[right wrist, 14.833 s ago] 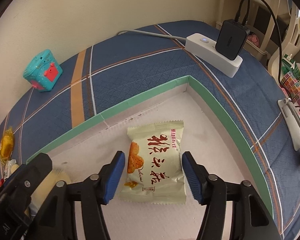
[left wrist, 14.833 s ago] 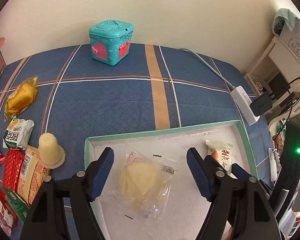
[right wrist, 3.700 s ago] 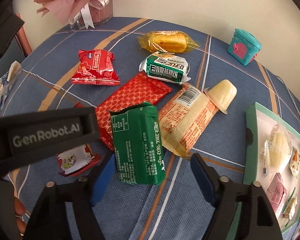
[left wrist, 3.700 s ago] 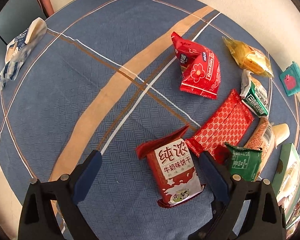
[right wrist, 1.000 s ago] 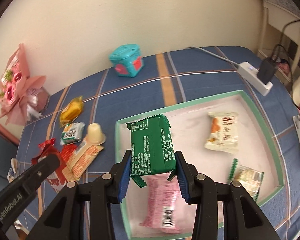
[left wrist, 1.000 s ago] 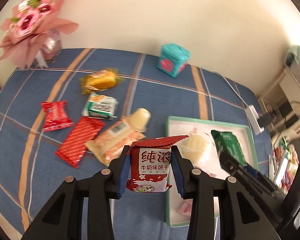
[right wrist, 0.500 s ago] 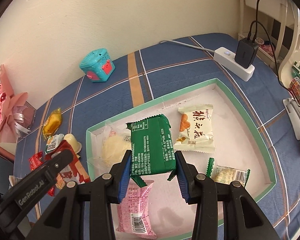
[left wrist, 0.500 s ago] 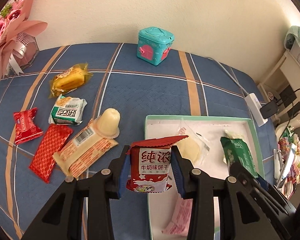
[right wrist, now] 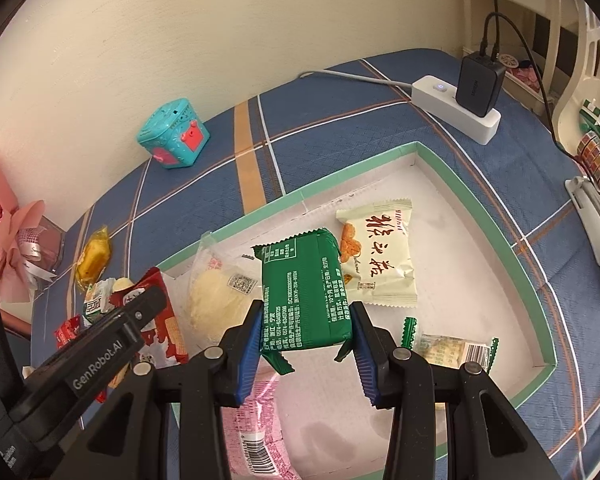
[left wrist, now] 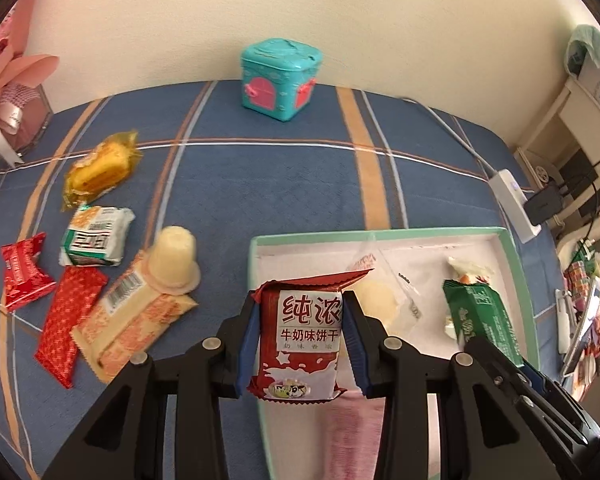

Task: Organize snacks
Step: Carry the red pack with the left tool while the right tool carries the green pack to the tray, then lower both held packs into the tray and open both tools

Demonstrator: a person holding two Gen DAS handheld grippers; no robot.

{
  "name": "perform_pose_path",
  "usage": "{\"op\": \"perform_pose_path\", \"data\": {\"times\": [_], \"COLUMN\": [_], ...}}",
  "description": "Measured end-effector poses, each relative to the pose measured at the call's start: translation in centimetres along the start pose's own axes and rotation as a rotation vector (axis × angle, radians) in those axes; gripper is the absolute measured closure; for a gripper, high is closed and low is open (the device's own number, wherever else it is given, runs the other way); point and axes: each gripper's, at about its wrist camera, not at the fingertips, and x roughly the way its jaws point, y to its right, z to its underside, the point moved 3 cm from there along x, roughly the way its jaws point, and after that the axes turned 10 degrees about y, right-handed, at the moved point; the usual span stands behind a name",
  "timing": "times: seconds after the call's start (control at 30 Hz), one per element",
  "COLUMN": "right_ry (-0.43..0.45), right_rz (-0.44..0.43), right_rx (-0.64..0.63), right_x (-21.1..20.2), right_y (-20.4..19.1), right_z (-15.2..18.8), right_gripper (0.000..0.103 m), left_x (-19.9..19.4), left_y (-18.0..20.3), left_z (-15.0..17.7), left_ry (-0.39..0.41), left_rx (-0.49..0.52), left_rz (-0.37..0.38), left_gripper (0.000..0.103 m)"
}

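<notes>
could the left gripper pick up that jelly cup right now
Probably not: the left gripper is shut on the red biscuit pack. The jelly cup lies uncovered on the orange packet.

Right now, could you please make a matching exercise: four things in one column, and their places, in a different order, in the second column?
Things:
1. red biscuit packet
2. green packet
3. cream packet
4. pudding cup

Places:
A. lying inside the tray
B. on the blue cloth, outside the tray
C. in the left gripper
D. in the right gripper

Pairs: 1-C, 2-D, 3-A, 4-B
</notes>
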Motion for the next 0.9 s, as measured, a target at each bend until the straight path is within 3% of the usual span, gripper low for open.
{"op": "perform_pose_path", "data": {"times": [0.4,0.9], "right_ry": [-0.018,-0.116], "right_rz": [0.032,0.06], "right_rx": [0.012,0.006], "right_x": [0.9,3.6], "right_y": [1.0,1.4], "right_z": [0.3,2.4], "right_gripper": [0.059,0.061], "left_x": [1.6,2.3], "left_y": [2.5,1.6], "left_z": [1.5,1.8], "left_ry": [-0.061,-0.09], "left_rx": [0.056,0.012], "left_rz": [0.02,0.018], "left_gripper": [0.062,0.061]}}
